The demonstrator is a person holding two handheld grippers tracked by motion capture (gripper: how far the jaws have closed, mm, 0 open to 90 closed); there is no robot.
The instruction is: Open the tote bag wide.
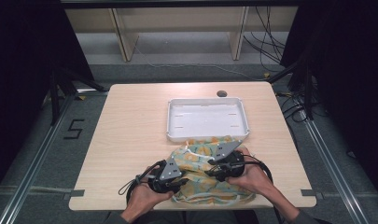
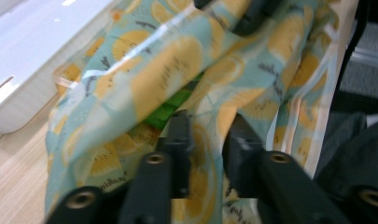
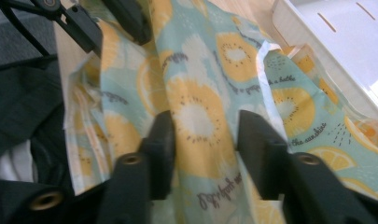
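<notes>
Just in front of the white rectangular plastic tray: a crumpled pale-blue cloth bag printed with yellow citrus slices. Left gripper clamped on a fold of it, near edge. Right gripper pinching another fold.

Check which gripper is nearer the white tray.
Right. The right gripper sits on the far part of the lemon-print bag, just short of the white tray and its near rim. The left gripper works the bag's near left side, farther back toward the table's front edge.
</notes>
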